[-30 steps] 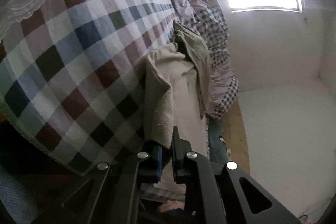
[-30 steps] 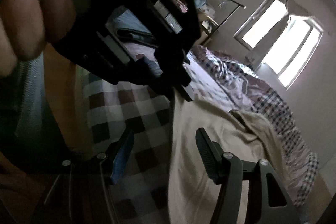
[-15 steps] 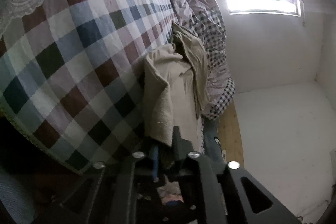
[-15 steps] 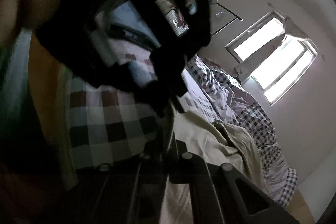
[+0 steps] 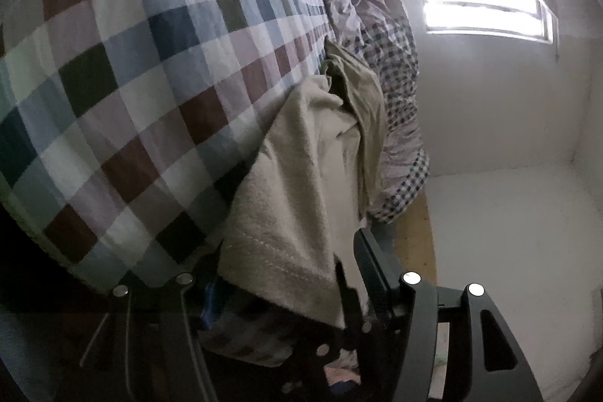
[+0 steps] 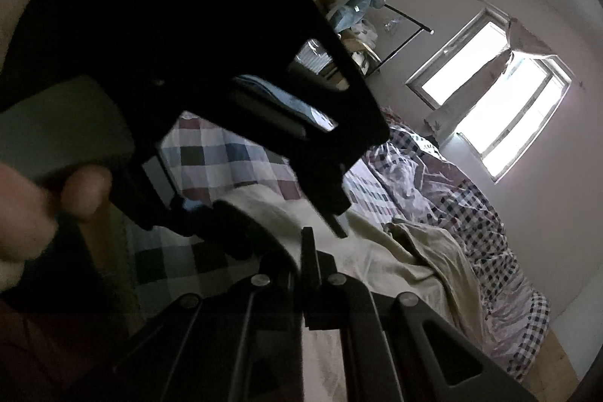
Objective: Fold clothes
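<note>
Left black two-finger gripper (image 5: 290, 274) opening, hem of beige knit garment (image 5: 309, 176) draped loose between its jaws, pads off the cloth. Right black two-finger gripper (image 6: 307, 253) clamped fully together at that garment's near edge; cloth between the pads not discernible. Garment spread lengthwise on checked patchwork bedspread (image 5: 132, 93), beside crumpled gingham quilt (image 5: 380, 36) on window side
</note>
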The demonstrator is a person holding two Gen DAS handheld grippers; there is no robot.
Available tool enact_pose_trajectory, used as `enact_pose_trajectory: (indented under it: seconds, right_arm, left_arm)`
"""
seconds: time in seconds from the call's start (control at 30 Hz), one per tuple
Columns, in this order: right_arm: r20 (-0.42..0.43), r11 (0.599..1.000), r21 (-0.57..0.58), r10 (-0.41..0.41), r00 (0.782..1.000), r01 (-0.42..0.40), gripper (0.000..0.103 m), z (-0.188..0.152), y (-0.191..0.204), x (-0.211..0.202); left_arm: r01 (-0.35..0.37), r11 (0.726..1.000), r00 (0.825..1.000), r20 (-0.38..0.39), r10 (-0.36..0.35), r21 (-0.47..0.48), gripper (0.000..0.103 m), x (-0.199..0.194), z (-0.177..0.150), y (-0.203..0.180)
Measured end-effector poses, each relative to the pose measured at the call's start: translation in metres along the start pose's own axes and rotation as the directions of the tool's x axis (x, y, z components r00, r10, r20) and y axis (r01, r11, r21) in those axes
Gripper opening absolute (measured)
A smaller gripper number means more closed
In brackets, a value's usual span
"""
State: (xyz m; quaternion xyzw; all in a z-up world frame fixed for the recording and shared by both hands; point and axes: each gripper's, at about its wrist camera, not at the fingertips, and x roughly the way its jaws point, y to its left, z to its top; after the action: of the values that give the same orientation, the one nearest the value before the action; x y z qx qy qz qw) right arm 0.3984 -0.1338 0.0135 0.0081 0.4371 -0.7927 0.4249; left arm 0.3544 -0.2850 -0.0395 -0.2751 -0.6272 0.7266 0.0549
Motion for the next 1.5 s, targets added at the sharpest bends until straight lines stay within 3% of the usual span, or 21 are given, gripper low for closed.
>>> enact_pose_trajectory:
  seconds: [0.13,0.2,0.27,0.43,0.6,0.7,0.9,1.03,1.2,1.5]
  right_arm:
    - [-0.003,1.0,-0.009,-0.002,1.0,0.002,0.0,-0.001,-0.001,0.003]
    - [-0.002,1.0,-0.013,-0.003,1.0,0.003,0.0,-0.001,0.0,0.003]
    - [-0.002,1.0,-0.016,-0.003,1.0,0.003,0.0,-0.001,0.002,0.003]
    - [-0.004,1.0,-0.025,-0.006,1.0,0.005,0.0,-0.002,0.006,0.004]
    - [-0.014,1.0,-0.022,-0.022,1.0,0.022,0.0,-0.005,0.003,0.01]
    - [-0.021,0.999,-0.02,-0.038,0.999,0.038,0.0,-0.006,0.003,0.012]
    - [-0.048,0.997,-0.014,-0.07,0.996,0.07,0.012,-0.012,0.004,0.015]
    - [-0.089,0.993,-0.003,-0.119,0.989,0.119,0.029,-0.024,0.0,0.016]
    - [-0.133,0.986,0.007,-0.165,0.977,0.167,0.03,-0.043,-0.015,0.016]
    - [-0.171,0.978,0.03,-0.197,0.965,0.205,0.037,-0.058,-0.036,0.006]
  left_arm:
    - [0.018,1.0,0.999,0.031,-0.018,0.007,0.061,-0.003,0.001,-0.002]
    - [0.015,1.0,0.999,0.042,-0.016,0.012,0.049,-0.005,0.003,-0.003]
    - [0.008,1.0,0.999,0.052,-0.008,0.015,0.03,-0.008,0.002,-0.002]
    - [-0.011,1.0,0.997,0.07,0.009,0.023,0.017,-0.011,0.002,-0.002]
    - [-0.027,0.999,0.995,0.093,0.025,0.018,0.017,-0.018,0.004,0.0]
    - [-0.019,0.999,0.995,0.094,0.016,0.028,0.005,-0.018,0.003,-0.002]
    - [-0.014,0.996,0.995,0.101,0.006,0.084,0.003,-0.02,0.002,-0.015]
    - [0.01,0.995,0.995,0.101,-0.02,0.103,0.003,-0.023,0.003,-0.026]
    - [0.047,0.986,0.996,0.071,-0.058,0.157,0.003,-0.024,0.001,-0.049]
    - [0.067,0.99,0.997,0.027,-0.071,0.122,0.003,-0.017,-0.006,-0.059]
